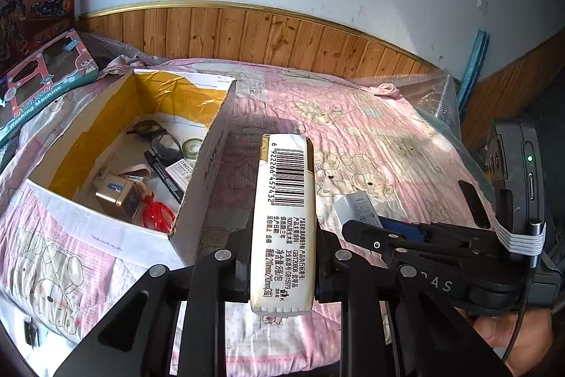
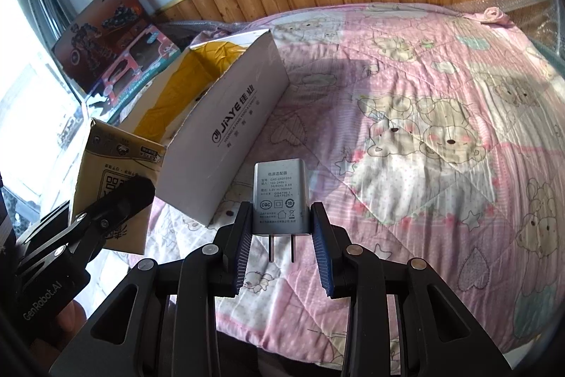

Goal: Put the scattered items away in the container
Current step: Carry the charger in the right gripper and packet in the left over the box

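Note:
My left gripper [image 1: 284, 237] is shut on a cream tissue pack [image 1: 286, 172] with a barcode, held lengthwise just right of the open white cardboard box [image 1: 208, 143]. Inside the box lie black glasses [image 1: 155, 136], a tape roll [image 1: 192, 145], a pen [image 1: 164, 174], a small gold box [image 1: 118, 195] and a red plastic piece [image 1: 157, 212]. My right gripper [image 2: 281, 218] is shut on a grey power adapter [image 2: 280, 200], prongs pointing back at the camera, above the quilt near the box [image 2: 229, 115]. In the right wrist view the left gripper [image 2: 116, 204] and tissue pack [image 2: 106, 161] show at the left.
A pink bear-print quilt [image 1: 353, 129] covers the bed. Toy boxes [image 1: 42, 83] lean at the far left beside the cardboard box. A wood-panelled wall [image 1: 282, 34] runs behind the bed, with bubble wrap [image 1: 423, 90] at its right corner. A small dark object [image 1: 30, 333] lies near left.

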The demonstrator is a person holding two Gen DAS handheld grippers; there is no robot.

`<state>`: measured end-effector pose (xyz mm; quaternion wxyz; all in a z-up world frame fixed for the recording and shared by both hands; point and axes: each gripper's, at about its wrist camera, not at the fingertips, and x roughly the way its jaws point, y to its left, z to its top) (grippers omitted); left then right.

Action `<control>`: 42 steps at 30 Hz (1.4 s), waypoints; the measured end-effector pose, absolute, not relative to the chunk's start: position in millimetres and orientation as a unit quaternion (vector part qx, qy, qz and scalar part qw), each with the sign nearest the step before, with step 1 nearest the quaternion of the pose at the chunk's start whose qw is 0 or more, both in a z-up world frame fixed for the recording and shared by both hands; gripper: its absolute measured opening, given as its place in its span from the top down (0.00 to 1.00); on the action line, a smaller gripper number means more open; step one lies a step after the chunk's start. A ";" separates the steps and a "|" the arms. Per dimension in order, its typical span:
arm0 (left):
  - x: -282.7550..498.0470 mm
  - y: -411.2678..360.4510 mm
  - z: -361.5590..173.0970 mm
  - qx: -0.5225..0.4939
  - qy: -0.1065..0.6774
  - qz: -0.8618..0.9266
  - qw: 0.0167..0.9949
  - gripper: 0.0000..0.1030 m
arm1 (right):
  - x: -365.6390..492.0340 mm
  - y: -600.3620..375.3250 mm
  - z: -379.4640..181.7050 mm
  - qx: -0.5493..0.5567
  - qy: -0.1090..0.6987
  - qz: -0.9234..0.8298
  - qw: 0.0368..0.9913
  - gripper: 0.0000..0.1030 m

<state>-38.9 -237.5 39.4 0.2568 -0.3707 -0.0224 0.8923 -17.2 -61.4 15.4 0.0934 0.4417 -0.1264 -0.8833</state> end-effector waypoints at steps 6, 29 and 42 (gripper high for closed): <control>-38.6 -261.6 47.8 -0.362 -0.042 0.898 0.248 0.77 | -17.8 -80.7 27.0 0.437 -0.111 -0.887 0.105 0.67; -70.8 -325.6 74.2 -0.339 -0.071 0.917 0.196 0.77 | -43.8 -124.0 59.8 0.422 -0.087 -0.890 0.152 0.67; -104.7 -351.4 58.5 -0.360 -0.083 0.915 0.163 0.77 | -72.4 -133.9 68.2 0.419 -0.092 -0.886 0.174 0.67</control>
